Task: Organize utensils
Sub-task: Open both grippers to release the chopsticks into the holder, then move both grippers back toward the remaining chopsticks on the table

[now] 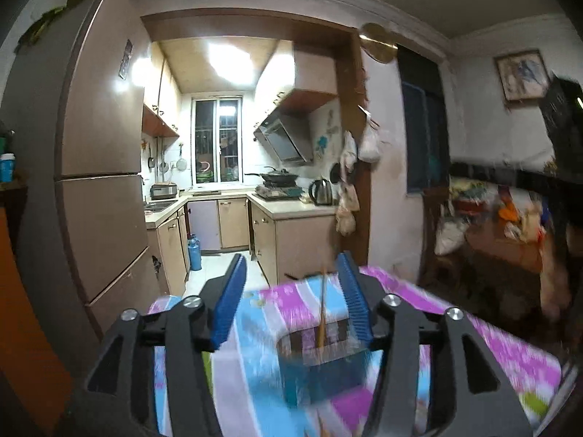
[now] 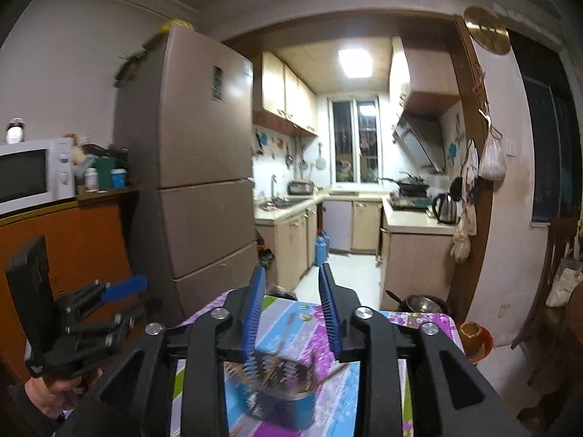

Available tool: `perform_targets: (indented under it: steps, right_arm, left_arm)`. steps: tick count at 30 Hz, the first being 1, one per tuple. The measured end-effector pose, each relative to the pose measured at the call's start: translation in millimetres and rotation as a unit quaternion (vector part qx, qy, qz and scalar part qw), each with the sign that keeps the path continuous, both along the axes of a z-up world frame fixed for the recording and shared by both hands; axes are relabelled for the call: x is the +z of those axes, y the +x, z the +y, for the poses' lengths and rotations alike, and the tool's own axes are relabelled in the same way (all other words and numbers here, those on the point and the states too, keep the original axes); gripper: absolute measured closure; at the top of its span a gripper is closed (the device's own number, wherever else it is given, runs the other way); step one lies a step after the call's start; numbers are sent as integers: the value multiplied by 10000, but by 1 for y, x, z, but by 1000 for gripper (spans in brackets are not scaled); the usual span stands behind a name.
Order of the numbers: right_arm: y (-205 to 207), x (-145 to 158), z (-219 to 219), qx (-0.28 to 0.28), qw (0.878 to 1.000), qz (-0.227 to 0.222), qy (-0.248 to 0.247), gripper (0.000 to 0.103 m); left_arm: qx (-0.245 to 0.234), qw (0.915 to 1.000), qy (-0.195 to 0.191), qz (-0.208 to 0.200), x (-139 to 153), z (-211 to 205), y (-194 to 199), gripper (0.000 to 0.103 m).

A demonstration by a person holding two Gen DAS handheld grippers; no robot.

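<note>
Above the blue utensil holder (image 1: pixel 320 367), left gripper (image 1: pixel 291 266) and right gripper (image 2: pixel 291 273) both spread, empty

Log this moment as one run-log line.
left claw: open, empty | right claw: open, empty | chopsticks: standing in blue holder | holder on floral tablecloth

No legible text anywhere. Fridge (image 2: pixel 189 167) carries a dark sticker (image 2: pixel 217 83) on its door, print too small to read. Round gold plaque (image 2: pixel 486 34) by the doorway bears marks, undecipherable. Motion blur smears the rest.
</note>
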State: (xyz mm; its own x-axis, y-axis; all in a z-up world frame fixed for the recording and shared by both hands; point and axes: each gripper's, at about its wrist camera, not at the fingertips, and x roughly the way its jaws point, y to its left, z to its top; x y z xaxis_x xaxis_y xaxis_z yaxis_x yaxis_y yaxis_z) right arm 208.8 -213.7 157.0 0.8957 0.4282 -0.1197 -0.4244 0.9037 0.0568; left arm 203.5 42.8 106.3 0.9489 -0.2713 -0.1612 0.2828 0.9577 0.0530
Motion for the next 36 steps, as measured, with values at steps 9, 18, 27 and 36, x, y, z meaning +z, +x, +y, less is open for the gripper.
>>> perform_targets:
  steps: [9,18,27,36]
  right_arm:
    - [-116,-154,22,333,9950,932,135,69]
    - [-186,-242,-7,-555,9926,1077,-36,72]
    - [-181,-292,-53,-962,9808,1682,-233,85]
    - [-171,-287,-68,-452,9828,1778,206,86]
  left_arm:
    - [78,9928,-75,1191,-130,31,-102,50]
    - [-37,9908,-33,1350,-175,25,-152,50]
    - [-459,9867,188,1547,-207,-16,-160,50]
    - [-269,9861,256,1620,-212,-17,-160,50]
